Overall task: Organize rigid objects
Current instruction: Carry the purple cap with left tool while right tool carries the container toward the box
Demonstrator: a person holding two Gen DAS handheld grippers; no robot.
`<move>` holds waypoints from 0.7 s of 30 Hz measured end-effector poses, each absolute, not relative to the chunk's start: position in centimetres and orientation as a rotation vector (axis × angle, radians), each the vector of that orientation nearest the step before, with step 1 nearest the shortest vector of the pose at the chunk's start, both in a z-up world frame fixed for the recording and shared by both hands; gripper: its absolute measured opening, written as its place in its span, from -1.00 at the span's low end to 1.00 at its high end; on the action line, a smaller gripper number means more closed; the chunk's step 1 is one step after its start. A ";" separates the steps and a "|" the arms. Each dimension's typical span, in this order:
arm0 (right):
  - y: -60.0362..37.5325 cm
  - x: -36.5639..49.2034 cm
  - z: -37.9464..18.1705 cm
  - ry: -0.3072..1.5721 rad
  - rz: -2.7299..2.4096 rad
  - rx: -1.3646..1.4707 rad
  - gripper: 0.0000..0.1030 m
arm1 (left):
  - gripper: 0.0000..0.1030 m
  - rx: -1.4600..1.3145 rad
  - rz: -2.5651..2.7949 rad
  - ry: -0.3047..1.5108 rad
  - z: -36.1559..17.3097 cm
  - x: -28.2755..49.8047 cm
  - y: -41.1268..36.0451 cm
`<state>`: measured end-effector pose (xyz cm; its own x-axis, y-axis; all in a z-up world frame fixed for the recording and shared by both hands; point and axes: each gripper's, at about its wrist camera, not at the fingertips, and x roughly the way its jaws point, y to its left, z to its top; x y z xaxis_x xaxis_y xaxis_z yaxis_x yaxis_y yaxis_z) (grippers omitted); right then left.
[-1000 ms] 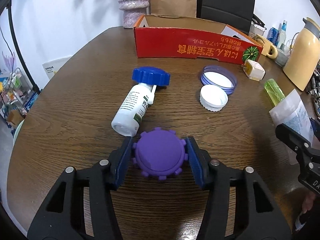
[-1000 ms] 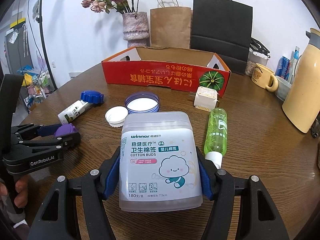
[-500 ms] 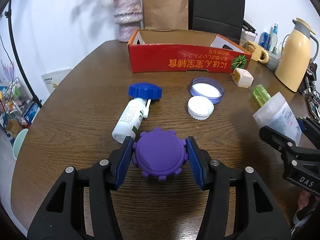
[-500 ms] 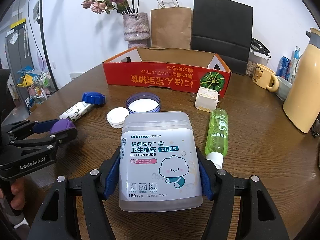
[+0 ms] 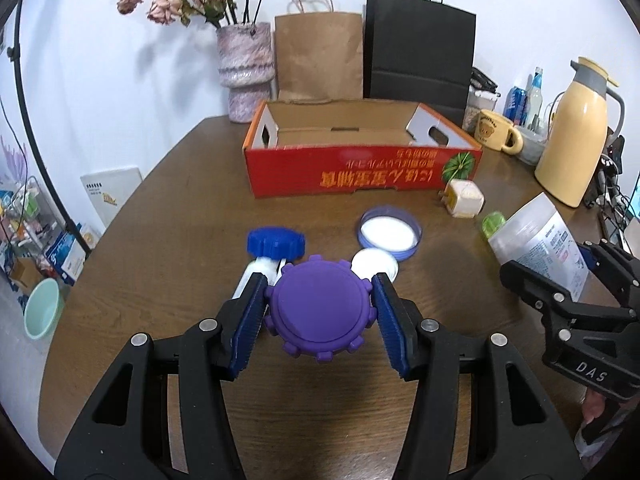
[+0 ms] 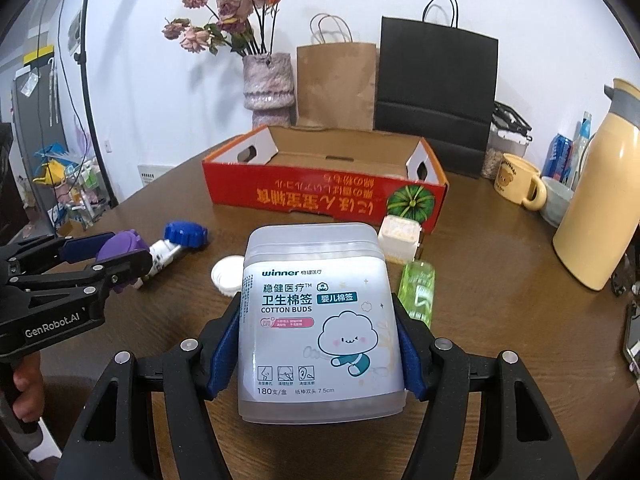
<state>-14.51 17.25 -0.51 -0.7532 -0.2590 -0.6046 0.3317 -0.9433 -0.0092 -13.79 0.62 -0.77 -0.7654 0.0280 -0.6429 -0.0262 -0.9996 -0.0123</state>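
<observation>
Two lids, white bottle before red box.

**Background items at the table's far edge**

I note a pink vase of dried flowers standing behind the table, with a brown paper bag and a black paper bag beside it. At right stand a cream thermos jug and a yellow bear mug.
</observation>
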 end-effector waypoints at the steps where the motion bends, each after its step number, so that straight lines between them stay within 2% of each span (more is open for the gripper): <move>1: 17.2 -14.6 -0.3 0.166 -2.674 0.892 0.36 | -0.03 -1.057 2.927 -0.003 -0.5 -13.9 0.7; 21: 17.3 -19.6 3.2 0.144 -2.735 0.816 0.37 | -0.04 -0.998 2.953 -0.053 2.7 -19.4 1.7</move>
<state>-19.56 17.30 3.20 -0.8000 -0.2401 -0.5498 0.2963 -0.9550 -0.0142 -19.35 1.71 2.73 -0.7948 0.0331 -0.6060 -0.0114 -0.9991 -0.0396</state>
